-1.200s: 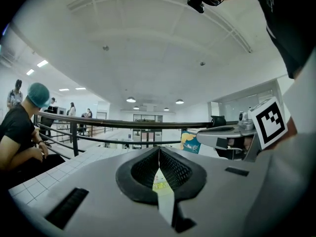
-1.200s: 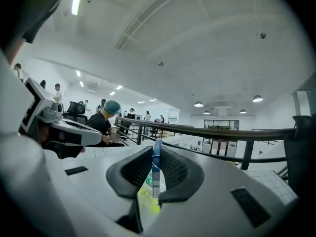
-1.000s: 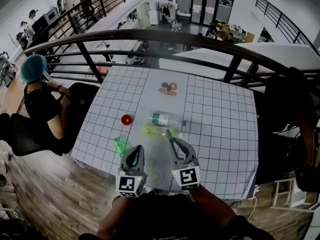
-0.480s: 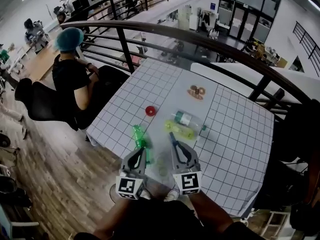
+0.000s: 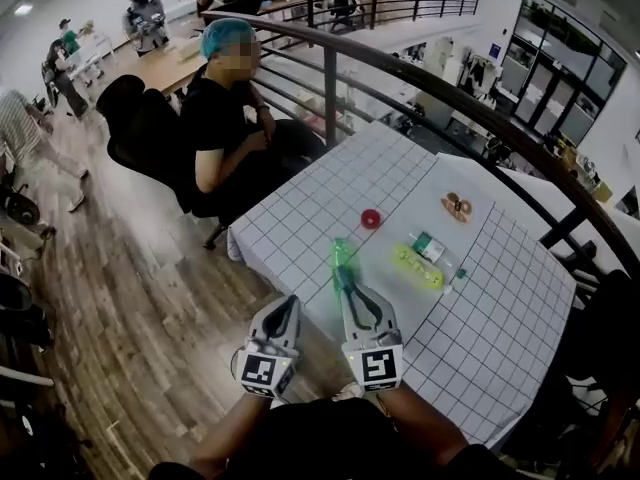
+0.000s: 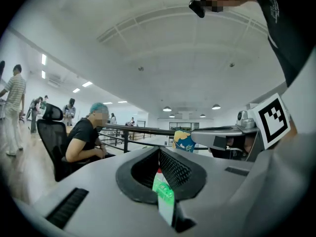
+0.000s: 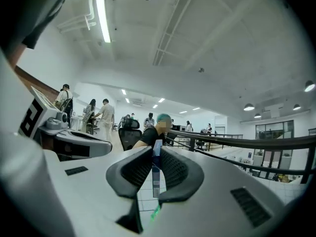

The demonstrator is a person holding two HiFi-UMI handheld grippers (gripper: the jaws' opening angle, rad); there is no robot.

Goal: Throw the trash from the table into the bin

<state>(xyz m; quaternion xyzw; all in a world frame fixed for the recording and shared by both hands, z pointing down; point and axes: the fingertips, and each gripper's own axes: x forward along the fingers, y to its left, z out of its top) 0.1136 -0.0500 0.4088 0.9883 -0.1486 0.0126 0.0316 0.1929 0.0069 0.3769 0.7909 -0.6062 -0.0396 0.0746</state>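
Left gripper is clamped tight on a thin green-and-white wrapper scrap. It hangs off the table, over bare wooden floor at lower left of the frame.

Right gripper is pinched narrow on a flat blue-and-white packet, tips just over the near left edge of the white gridded table. A crumpled green plastic wrapper sits right at that edge, just ahead of my right tips.

Further in, centre-right:
- red round cap
- clear plastic bottle with green label
- yellow-green wrapper
- brown ring-shaped pieces

Black metal railing closes off the table's far side. A seated person in a black shirt and a black office chair crowd the table's upper-left corner. A wide stretch of floor runs left and down.
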